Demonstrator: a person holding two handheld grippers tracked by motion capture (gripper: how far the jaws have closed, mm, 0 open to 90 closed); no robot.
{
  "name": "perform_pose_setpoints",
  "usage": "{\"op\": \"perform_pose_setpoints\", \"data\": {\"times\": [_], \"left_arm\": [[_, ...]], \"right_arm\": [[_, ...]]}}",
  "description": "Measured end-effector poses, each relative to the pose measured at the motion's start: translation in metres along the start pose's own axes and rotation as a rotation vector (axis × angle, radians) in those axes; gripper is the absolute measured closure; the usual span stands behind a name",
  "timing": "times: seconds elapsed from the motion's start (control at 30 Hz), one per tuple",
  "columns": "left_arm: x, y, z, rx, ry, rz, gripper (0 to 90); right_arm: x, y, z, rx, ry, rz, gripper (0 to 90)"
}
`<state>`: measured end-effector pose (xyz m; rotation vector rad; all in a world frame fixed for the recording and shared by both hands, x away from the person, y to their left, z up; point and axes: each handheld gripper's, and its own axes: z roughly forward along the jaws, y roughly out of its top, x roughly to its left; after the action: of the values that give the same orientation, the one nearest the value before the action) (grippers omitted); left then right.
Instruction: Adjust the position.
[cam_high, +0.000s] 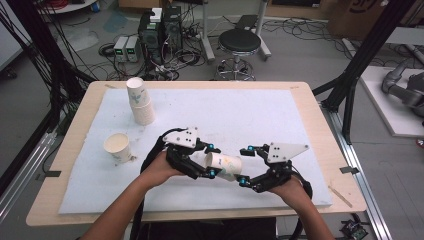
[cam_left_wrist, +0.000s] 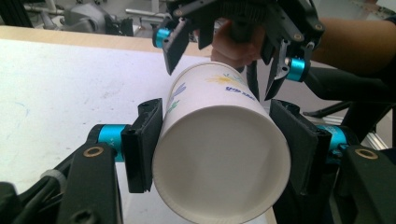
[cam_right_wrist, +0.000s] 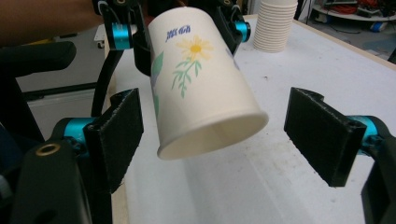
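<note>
Two grippers meet mid-table. L gripper is clamped on the paper cup, held on its side. R gripper has jaws wide apart, cup rim between, not touching. R gripper view shows the cup's flower print; I also see the cup stack far left.

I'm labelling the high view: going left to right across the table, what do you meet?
Single upright paper cup → stack of paper cups → left gripper → flower-print paper cup held sideways → right gripper.

The left gripper hides the paper cup's base end in the high view.
</note>
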<state>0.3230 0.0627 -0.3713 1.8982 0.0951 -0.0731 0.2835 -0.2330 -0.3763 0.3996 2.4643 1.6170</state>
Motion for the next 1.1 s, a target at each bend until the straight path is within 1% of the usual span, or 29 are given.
{"op": "perform_pose_setpoints", "data": {"times": [0.13, 0.17, 0.23, 0.3, 0.43, 0.5, 0.53, 0.57, 0.63, 0.7, 0.77, 0.87, 0.9, 0.93, 1.0, 1.03, 1.1], "left_arm": [[0.000, -0.002, -0.002, -0.025, 0.006, 0.004, 37.2], [0.000, -0.003, -0.002, -0.029, 0.010, -0.001, 37.2], [0.000, -0.004, -0.003, -0.038, 0.011, 0.004, 37.2], [0.000, -0.005, -0.004, -0.047, 0.011, 0.005, 37.2], [0.000, -0.004, -0.003, -0.066, 0.004, 0.008, 37.2], [-0.001, -0.004, -0.003, -0.067, -0.002, 0.008, 37.2], [-0.001, -0.004, -0.003, -0.068, -0.004, 0.009, 37.2], [-0.001, -0.004, -0.002, -0.069, -0.008, 0.012, 37.2], [-0.001, -0.004, -0.002, -0.075, -0.011, 0.008, 37.2], [-0.002, -0.004, -0.001, -0.073, -0.023, 0.013, 37.2], [-0.003, -0.003, 0.001, -0.070, -0.037, 0.018, 37.2], [-0.003, -0.003, 0.003, -0.076, -0.049, 0.023, 37.2], [-0.004, -0.003, 0.004, -0.081, -0.050, 0.018, 37.2], [-0.003, -0.003, 0.005, -0.080, -0.055, 0.024, 37.2], [-0.003, -0.003, 0.006, -0.093, -0.062, 0.018, 37.2], [-0.002, -0.004, 0.006, -0.102, -0.066, 0.010, 37.2], [-0.001, -0.005, 0.007, -0.112, -0.070, 0.008, 37.2]], "right_arm": [[0.001, -0.007, -0.001, -0.011, 0.000, 0.017, 20.2], [0.000, -0.009, -0.001, -0.025, -0.003, 0.016, 20.2], [0.000, -0.012, -0.002, -0.032, 0.001, 0.031, 20.2], [-0.001, -0.015, -0.002, -0.042, -0.001, 0.032, 20.2], [-0.003, -0.020, -0.001, -0.040, 0.014, 0.044, 20.2], [-0.003, -0.021, 0.000, -0.041, 0.018, 0.041, 20.2], [-0.002, -0.021, 0.001, -0.037, 0.029, 0.045, 20.2], [-0.003, -0.022, 0.002, -0.036, 0.028, 0.040, 20.2], [-0.003, -0.022, 0.003, -0.037, 0.036, 0.044, 20.2], [-0.003, -0.023, 0.004, -0.034, 0.042, 0.044, 20.2], [-0.003, -0.025, 0.008, -0.041, 0.058, 0.054, 20.2], [-0.003, -0.025, 0.010, -0.041, 0.067, 0.056, 20.3], [-0.003, -0.025, 0.011, -0.047, 0.071, 0.053, 20.3], [-0.003, -0.025, 0.011, -0.053, 0.078, 0.054, 20.5], [-0.003, -0.025, 0.011, -0.067, 0.089, 0.062, 20.8], [-0.004, -0.026, 0.011, -0.074, 0.093, 0.059, 21.9], [-0.005, -0.027, 0.010, -0.087, 0.105, 0.054, 24.9]]}}
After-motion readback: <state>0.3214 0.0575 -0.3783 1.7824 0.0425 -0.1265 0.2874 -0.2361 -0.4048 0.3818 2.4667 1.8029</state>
